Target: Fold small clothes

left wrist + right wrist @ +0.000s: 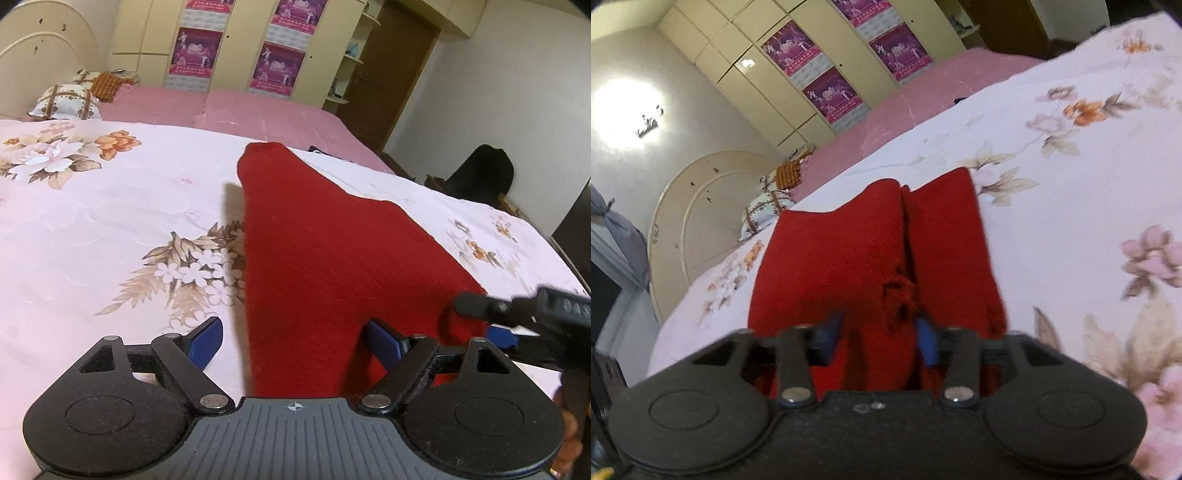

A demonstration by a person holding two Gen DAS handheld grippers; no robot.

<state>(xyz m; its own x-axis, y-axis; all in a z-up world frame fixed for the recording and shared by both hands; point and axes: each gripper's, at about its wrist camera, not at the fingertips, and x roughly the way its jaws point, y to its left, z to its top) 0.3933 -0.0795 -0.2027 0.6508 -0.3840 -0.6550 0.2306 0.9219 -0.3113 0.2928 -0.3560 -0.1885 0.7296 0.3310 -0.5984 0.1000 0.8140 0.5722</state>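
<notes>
A red knit garment (317,251) lies partly folded on the floral bedspread (110,206). My left gripper (295,345) is open, its blue pads either side of the garment's near edge, with cloth between them. The right gripper (491,325) enters the left wrist view from the right, at the garment's near right corner. In the right wrist view the garment (849,258) shows two folded halves with a seam between. My right gripper (881,336) has its blue pads apart with bunched red cloth between them; the view is blurred.
Pink sheet (236,110) and pillows (66,101) lie at the far side of the bed. Cream wardrobes with purple posters (236,48) stand behind. A dark chair (480,173) stands past the bed's right edge.
</notes>
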